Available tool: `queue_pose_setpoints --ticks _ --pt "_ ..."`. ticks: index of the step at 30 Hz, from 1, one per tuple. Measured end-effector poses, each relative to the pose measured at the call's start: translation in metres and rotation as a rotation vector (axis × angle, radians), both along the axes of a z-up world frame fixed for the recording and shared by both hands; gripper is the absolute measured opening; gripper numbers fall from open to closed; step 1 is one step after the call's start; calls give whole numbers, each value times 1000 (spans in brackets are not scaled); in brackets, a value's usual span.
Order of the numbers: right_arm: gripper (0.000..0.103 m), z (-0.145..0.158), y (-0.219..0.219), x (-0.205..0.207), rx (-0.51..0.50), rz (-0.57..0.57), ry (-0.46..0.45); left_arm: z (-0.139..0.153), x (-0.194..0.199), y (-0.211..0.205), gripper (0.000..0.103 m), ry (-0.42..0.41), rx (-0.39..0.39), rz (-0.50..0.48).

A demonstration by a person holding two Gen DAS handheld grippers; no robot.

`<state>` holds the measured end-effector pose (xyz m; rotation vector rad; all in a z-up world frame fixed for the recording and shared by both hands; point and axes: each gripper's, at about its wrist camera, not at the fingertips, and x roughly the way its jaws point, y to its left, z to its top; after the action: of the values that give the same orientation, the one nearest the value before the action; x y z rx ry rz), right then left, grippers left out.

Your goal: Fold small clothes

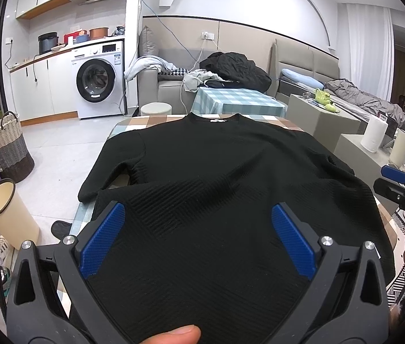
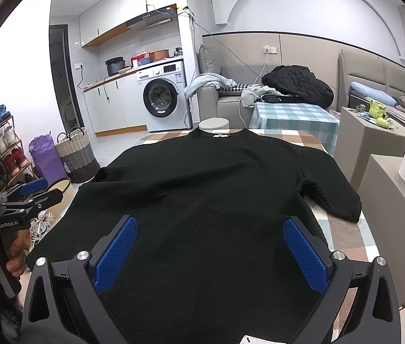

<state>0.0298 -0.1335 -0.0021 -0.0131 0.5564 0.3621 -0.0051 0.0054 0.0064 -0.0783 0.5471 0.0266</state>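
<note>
The black sweater [image 1: 216, 177] lies flat, collar toward the bench's [image 2: 342, 229] far edge. Both my jaws stand released above its hem. Grasp both hem corners evenly, then fold.

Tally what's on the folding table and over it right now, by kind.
Black sweater: 1
Checked tablecloth: 1
Open grippers above the hem, left gripper and right gripper: 2
Total: 4

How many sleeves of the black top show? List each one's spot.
2. One sleeve lies at the left side of the black top, reaching the checked table's left edge; the other sleeve lies at the right side.
</note>
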Motion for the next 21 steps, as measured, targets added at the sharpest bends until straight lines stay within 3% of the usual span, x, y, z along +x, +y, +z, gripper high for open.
queue_pose_setpoints --ticks 21 --pt "103 0 0 3 -5 1 14 -6 10 -4 102 6 0 -1"
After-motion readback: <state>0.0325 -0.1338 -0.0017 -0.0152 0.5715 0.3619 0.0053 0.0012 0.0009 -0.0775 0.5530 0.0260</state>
